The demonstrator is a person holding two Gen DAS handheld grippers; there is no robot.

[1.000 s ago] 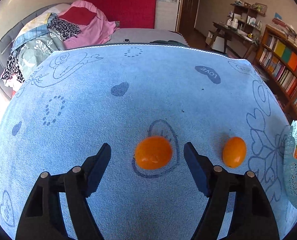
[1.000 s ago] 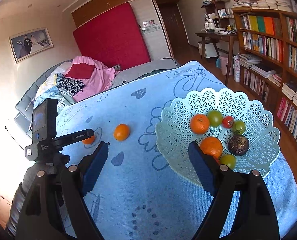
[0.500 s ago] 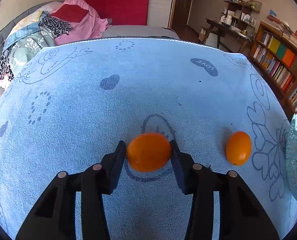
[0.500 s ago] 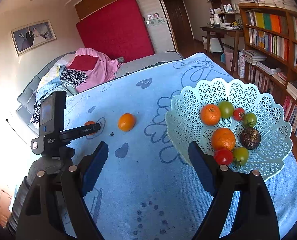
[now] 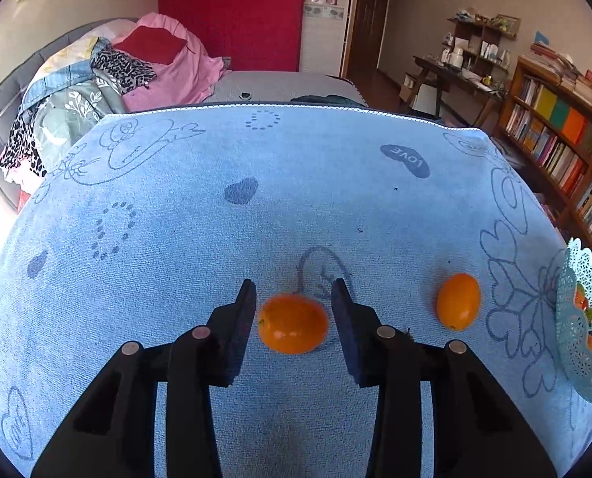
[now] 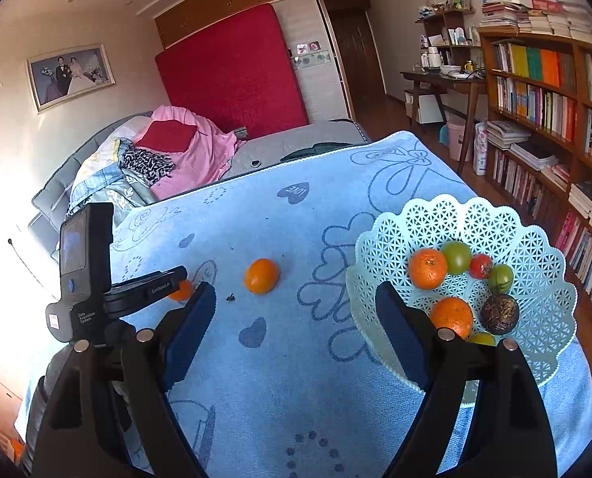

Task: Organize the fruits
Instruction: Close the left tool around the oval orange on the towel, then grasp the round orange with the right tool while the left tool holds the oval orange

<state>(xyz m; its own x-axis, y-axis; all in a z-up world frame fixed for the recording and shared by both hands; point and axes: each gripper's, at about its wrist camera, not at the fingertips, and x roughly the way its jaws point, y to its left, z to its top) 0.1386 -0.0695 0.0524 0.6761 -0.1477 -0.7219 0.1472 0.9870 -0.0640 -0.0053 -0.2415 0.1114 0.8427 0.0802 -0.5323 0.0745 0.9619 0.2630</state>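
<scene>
Left wrist | left claw (image 5: 293, 298) closing, pads pressing the orange (image 5: 293, 322) on the blue towel (image 5: 256, 219) | right claw (image 6: 296, 310) wide apart, empty, beside fruit basket (image 6: 535, 247)

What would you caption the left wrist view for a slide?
Left gripper fingers closing around an orange on the blue cloth, a second orange waiting nearby.

Light blue towel cloth (image 5: 296, 183) carries darker blue line drawings: hearts, flowers, dotted rings, one "LOVE" heart. Two orange citrus fruits (image 5: 293, 323) (image 5: 457, 301). Pale mint lattice basket (image 6: 491, 219) holds orange, green, red and dark brown fruit.
</scene>
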